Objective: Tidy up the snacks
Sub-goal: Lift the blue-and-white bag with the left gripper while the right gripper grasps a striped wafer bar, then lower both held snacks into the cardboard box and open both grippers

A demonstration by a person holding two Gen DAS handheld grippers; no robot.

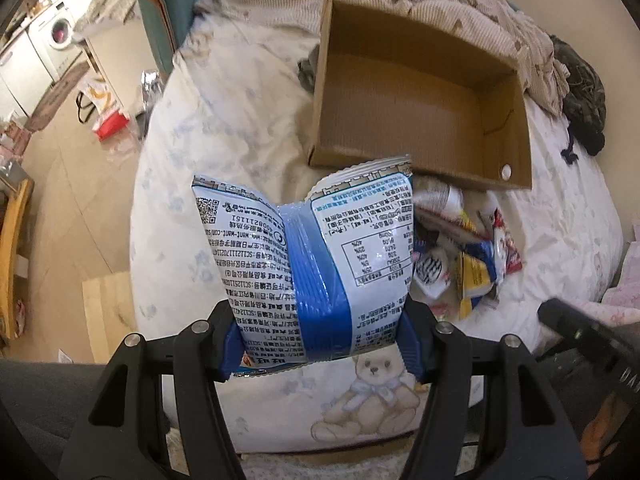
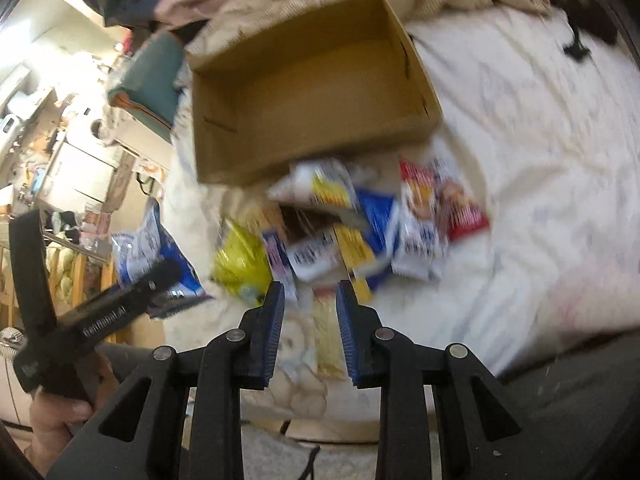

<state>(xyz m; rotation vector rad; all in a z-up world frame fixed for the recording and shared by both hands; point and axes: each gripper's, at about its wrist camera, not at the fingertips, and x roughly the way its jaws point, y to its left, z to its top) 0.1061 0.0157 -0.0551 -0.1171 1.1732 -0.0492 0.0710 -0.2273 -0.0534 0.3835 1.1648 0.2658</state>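
1. On the left, the left gripper (image 1: 320, 344) pinches a blue-and-white snack bag (image 1: 316, 264) between its blue pads, holding it above the bedsheet (image 1: 224, 200), near the cardboard box (image 1: 516, 152) but not yet over its opening

2. Print on that bag reads upside down: a QR code, a nutrition table, the number 4008211151 and a web address with "want-want.com"; the rest is Chinese text too small for me to read with confidence

3. The box sits open in the middle of the bed, and both views show its inside bare, so no snack appears to be packed yet; I judge the task to be at its very start

4. Right of the box's near wall lies the snack pile (image 2: 344, 224): a yellow packet (image 2: 238, 260), blue, white and red wrappers, all blurred, so their labels cannot be read

5. The right gripper (image 2: 310, 336) hovers above that pile with its jaws narrowed but apart; a pale strip (image 2: 328, 340) shows in the gap, and whether it is gripped I cannot tell

6. Left to do: drop the held bag in, then move the whole pile
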